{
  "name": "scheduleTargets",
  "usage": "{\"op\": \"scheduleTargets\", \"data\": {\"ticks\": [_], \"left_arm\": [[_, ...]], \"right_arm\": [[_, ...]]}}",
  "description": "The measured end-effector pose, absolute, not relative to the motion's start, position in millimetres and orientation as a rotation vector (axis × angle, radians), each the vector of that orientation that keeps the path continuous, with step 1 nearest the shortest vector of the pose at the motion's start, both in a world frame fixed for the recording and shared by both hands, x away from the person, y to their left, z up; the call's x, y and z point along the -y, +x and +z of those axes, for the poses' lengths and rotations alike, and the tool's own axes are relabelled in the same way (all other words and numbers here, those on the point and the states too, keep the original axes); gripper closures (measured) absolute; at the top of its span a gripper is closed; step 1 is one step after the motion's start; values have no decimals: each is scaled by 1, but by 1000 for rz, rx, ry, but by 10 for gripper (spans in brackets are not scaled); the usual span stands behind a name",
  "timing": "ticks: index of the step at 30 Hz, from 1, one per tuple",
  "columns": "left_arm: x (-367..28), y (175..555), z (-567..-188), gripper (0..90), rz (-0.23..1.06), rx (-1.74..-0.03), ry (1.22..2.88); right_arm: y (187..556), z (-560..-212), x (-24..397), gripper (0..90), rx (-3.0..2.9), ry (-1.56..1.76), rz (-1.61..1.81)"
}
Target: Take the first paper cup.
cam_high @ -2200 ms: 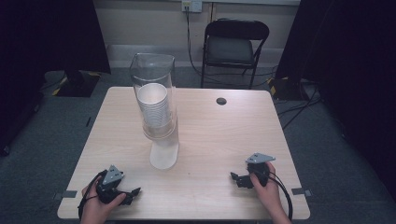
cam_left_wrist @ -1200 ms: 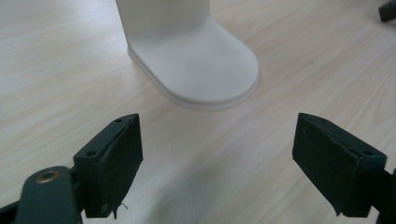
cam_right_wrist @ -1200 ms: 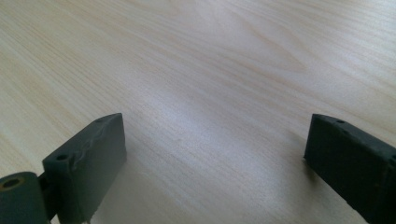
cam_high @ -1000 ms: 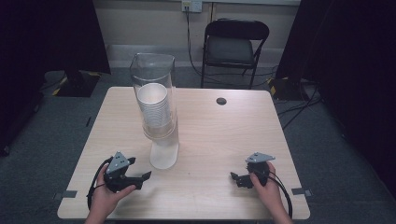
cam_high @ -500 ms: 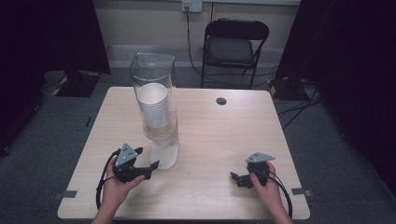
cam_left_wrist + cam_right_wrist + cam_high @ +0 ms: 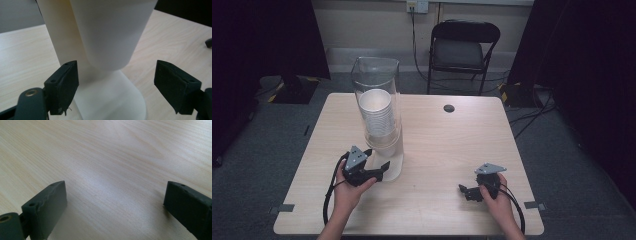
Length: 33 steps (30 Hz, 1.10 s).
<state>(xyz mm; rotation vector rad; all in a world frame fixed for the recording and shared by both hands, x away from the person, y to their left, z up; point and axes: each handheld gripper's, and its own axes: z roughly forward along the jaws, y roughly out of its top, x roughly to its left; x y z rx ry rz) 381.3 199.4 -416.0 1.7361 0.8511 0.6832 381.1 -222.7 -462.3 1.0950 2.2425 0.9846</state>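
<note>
Cup (image 6: 110, 35) between left tongs (image 6: 115, 87), jaws closing, untouched; right tongs (image 6: 115, 207) released.

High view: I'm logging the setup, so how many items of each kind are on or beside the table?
Cup dispenser: 1
Stack of white paper cups: 1
Grippers: 2, left gripper, right gripper
Folding chair: 1
Total: 5

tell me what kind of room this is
Probably a lab or studio set up for recording: black curtains at the sides, one wooden table on grey carpet, a folding chair and loose cables by the wall.
</note>
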Motion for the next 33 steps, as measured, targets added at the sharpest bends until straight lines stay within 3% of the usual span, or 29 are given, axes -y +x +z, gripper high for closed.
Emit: {"op": "scheduleTargets", "data": {"ticks": [23,33], "left_arm": [[-179,399,-422,204,782,-864,1589],[-176,398,-420,287,834,-853,1555]], "right_arm": [[382,-462,223,36,-2246,1093,990],[382,-462,223,35,-2247,1093,990]]}}
